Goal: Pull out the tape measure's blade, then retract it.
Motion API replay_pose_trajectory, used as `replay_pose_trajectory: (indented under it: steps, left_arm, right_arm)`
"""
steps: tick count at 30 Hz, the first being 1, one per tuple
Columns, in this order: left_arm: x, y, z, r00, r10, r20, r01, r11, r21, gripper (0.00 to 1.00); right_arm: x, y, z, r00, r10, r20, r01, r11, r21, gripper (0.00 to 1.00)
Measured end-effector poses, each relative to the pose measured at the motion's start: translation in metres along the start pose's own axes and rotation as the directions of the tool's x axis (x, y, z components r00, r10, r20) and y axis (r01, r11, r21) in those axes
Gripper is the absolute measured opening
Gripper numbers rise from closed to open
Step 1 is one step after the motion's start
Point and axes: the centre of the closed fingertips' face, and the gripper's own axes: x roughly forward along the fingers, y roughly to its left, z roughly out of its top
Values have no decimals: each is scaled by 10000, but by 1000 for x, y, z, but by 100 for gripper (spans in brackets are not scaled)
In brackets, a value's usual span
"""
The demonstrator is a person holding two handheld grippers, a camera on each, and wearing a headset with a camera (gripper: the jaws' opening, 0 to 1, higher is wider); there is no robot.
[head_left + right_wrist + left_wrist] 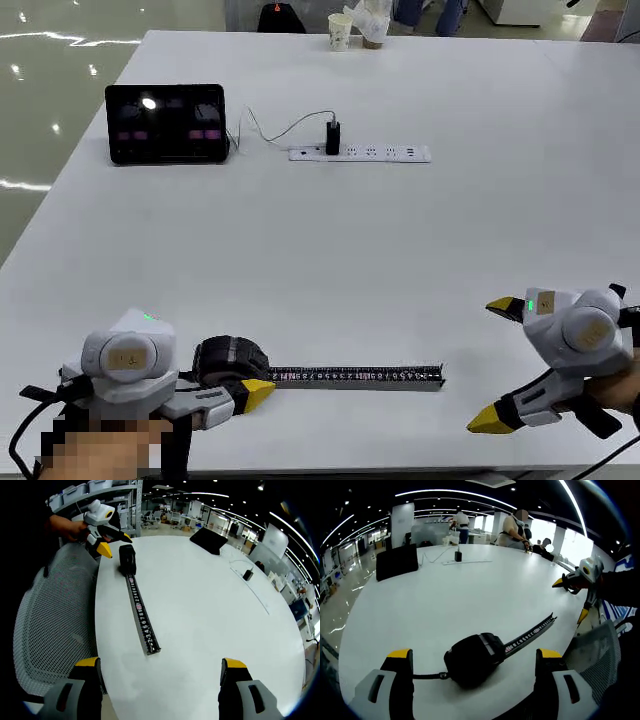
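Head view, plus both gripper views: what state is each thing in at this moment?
Tape measure: case resting on the table, blade pulled out and lying flat.
Left hand-held gripper: open, case ahead between its jaws, not clamped.
Right hand-held gripper: open, empty, apart from the blade's tip.
Tablet: standing, screen on.
Charger: plugged into the power strip.

I see the white table (pixel 400 250) carrying a tape measure (pixel 232 360) lower left, tablet (pixel 166 123) upper left, power strip (pixel 360 153) upper centre.
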Motion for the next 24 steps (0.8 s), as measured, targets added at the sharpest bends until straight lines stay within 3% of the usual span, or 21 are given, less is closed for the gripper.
replay_pose_trajectory:
  steps: [6,11,16,19,22,24]
  left_arm:
    - [9,3,8,9959,694,575,-664,9964,-524,99]
    - [16,-6,8,9966,635,521,-638,9980,37,99]
    - [17,-7,15,9910,671,1159,-711,9970,306,99]
    - [18,-5,12,9890,753,1273,-812,9958,420,98]
    - [19,-4,16,9871,748,1416,-803,9962,333,98]
    - [23,1,4,9910,1043,838,-1078,9934,386,98]
  right_arm:
    - [7,-4,5,9998,200,-83,-201,9998,-55,99]
    - [18,-6,7,9982,526,-297,-534,9982,-262,98]
    - [28,-6,6,9961,774,-424,-786,9965,-275,94]
    - [34,-4,4,9942,930,-538,-943,9953,-226,90]
    - [38,-1,3,9915,1099,-691,-1124,9931,-337,84]
    - [40,3,1,9880,1275,-872,-1323,9899,-513,74]
